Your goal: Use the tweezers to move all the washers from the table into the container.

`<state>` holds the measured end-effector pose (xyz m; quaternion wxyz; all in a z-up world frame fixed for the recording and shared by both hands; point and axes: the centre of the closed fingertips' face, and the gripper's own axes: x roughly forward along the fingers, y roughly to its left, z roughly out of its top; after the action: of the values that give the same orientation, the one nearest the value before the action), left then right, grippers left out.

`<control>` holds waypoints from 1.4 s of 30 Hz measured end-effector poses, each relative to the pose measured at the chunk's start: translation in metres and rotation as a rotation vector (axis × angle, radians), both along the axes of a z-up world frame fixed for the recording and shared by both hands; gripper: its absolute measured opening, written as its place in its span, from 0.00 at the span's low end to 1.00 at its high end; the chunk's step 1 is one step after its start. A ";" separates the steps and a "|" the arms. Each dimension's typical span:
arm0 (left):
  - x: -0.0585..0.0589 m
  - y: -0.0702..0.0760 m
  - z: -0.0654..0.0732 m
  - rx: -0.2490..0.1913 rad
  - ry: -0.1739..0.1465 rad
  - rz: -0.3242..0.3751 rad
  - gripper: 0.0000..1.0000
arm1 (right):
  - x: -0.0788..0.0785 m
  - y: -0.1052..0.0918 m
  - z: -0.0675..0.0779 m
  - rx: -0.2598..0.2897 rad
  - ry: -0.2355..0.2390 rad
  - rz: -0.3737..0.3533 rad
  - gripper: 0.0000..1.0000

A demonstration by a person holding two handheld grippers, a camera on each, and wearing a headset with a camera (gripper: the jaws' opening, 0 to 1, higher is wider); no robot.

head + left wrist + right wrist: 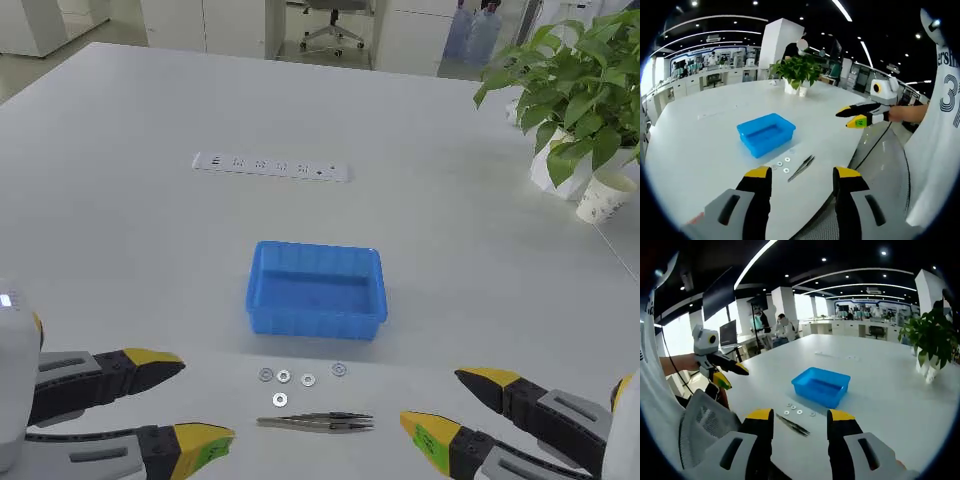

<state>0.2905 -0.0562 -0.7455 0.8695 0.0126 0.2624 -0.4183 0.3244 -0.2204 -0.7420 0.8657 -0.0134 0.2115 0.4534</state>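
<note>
**Desk:** What do you have on your feeds?

**Operator:** In the head view I see the left hand-held gripper (205, 400) low on my left and the right hand-held gripper (432, 397) low on my right. Both hover over the near edge of the table (150, 230). The jaws of each are spread wide and grasp nothing.

**Desk:** And the tweezers?

**Operator:** The tweezers (315, 422) lie flat on the table between the two grippers, crosswise to me. Neither gripper touches them. I cannot tell from here which end is the tip.

**Desk:** Where are the washers?

**Operator:** I count five washers (283, 376), all on the table between the tweezers and the near wall of the container (316, 325). Four sit in a loose row, and the rightmost is a little closer to the container. The fifth lies just beside the tweezers, under the left part of that row.

**Desk:** Describe the container.

**Operator:** It is a blue rectangular tray, upright, just beyond the washers and near the middle of the table.

**Desk:** Anything else on the table?

**Operator:** A white power strip (271, 166) lies well beyond the container. At the far right there is a leafy plant (580, 90) in a white pot with a paper cup (605, 197) just beside it.
</note>
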 end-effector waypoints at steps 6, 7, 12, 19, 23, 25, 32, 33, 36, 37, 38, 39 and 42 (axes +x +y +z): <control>-0.002 -0.004 -0.002 -0.017 0.013 -0.015 0.57 | 0.002 -0.003 0.002 0.012 -0.002 0.000 0.43; -0.002 -0.004 -0.002 -0.016 0.014 -0.015 0.57 | 0.001 -0.003 0.003 0.014 -0.002 0.002 0.43; -0.002 -0.003 -0.002 -0.015 0.011 -0.008 0.57 | -0.002 -0.004 0.001 0.017 0.012 0.001 0.43; -0.004 0.004 -0.002 -0.011 0.014 0.012 0.57 | -0.004 -0.002 0.002 0.022 0.011 0.014 0.43; -0.004 0.007 -0.002 -0.017 0.012 0.024 0.57 | -0.006 0.000 0.004 0.032 0.011 0.022 0.43; -0.003 0.008 -0.002 -0.016 0.012 0.026 0.58 | -0.007 0.000 0.004 0.029 0.009 0.025 0.43; -0.003 0.008 -0.007 -0.016 0.018 0.028 0.58 | -0.008 0.003 0.003 0.027 0.011 0.032 0.44; -0.003 0.009 -0.008 -0.019 0.018 0.033 0.58 | -0.008 0.004 0.004 0.029 0.011 0.034 0.44; 0.000 0.012 -0.010 -0.027 0.014 0.059 0.61 | -0.008 0.005 0.003 0.024 0.011 0.038 0.44; 0.000 0.012 -0.010 -0.026 0.015 0.058 0.60 | -0.008 0.005 0.003 0.023 0.013 0.039 0.44; 0.000 0.012 -0.010 -0.027 0.013 0.055 0.59 | -0.008 0.005 0.003 0.023 0.013 0.040 0.44; 0.000 0.012 -0.010 -0.028 0.012 0.053 0.59 | -0.008 0.005 0.003 0.022 0.013 0.040 0.44; -0.002 0.010 -0.014 -0.025 0.017 0.042 0.58 | -0.008 0.005 0.002 0.021 0.016 0.042 0.44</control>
<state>0.2887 -0.0460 -0.7593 0.8760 -0.0074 0.2648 -0.4030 0.3162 -0.2157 -0.7403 0.8545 -0.0052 0.2132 0.4736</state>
